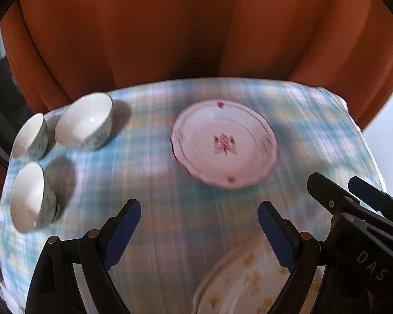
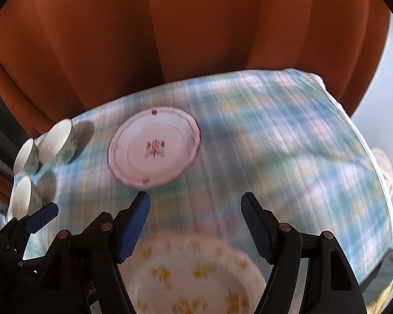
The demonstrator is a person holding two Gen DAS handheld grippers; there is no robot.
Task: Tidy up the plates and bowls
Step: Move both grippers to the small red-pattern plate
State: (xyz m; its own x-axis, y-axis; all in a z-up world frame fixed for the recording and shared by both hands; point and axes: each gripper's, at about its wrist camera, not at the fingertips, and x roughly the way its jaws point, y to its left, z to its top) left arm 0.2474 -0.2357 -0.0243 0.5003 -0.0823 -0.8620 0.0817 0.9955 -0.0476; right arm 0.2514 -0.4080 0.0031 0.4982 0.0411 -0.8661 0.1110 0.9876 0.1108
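A white plate with pink flowers (image 1: 224, 144) (image 2: 154, 147) lies flat in the middle of the checked tablecloth. Nearer to me lies a white plate with yellow flowers (image 1: 249, 280) (image 2: 196, 272), under both grippers. Three white bowls (image 1: 83, 123) (image 1: 30, 136) (image 1: 27, 196) stand upright and close together at the left; the right wrist view shows them too (image 2: 56, 141). My left gripper (image 1: 199, 205) hovers open above the cloth with nothing between its blue pads. My right gripper (image 2: 195, 197) (image 1: 332, 183) is open over the yellow-flowered plate without touching it. One blue finger of the left gripper (image 2: 43, 216) shows low on the left.
The blue and green checked tablecloth (image 1: 170, 235) covers the whole table. Orange curtains (image 1: 196, 26) hang right behind its far edge. The cloth drops off at the right edge (image 2: 374, 183), with a pale wall (image 2: 380, 91) beyond it.
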